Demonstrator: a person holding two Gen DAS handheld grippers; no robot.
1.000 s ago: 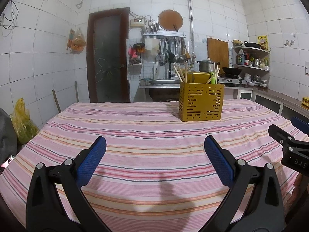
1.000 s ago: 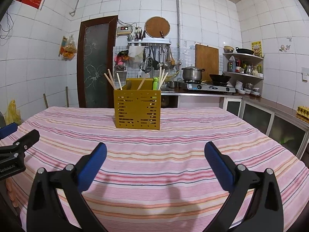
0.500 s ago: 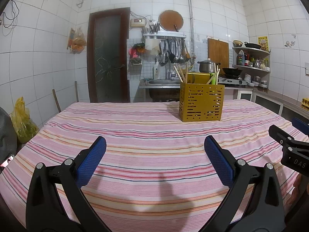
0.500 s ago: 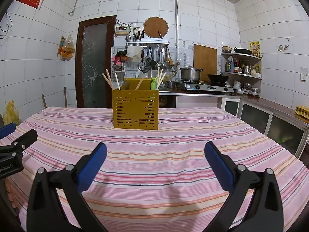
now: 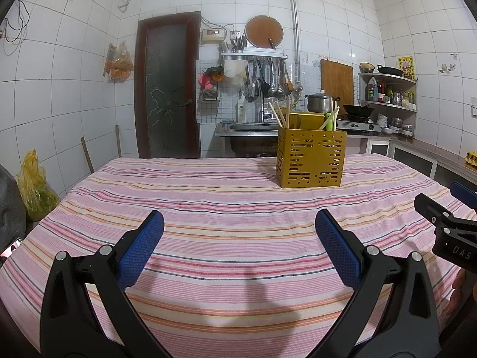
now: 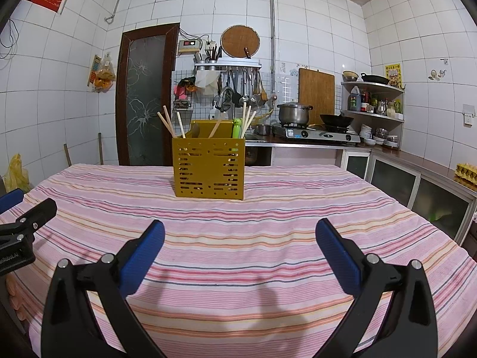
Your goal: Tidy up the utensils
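- I read "DAS" in pale letters on the black body of the right gripper (image 5: 456,232), at the left wrist view's right edge.
- On the left gripper (image 6: 18,238), left of the yellow utensil holder (image 6: 208,168), a partial print reads roughly "nRobot.AI".

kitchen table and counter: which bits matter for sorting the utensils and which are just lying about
For the job:
- yellow utensil holder
- wooden chopsticks standing in it
- green utensil standing in it
- left gripper and right gripper, both open and empty

Just lying about:
- pot and wok on the stove
- yellow bag by the wall
- cutting board
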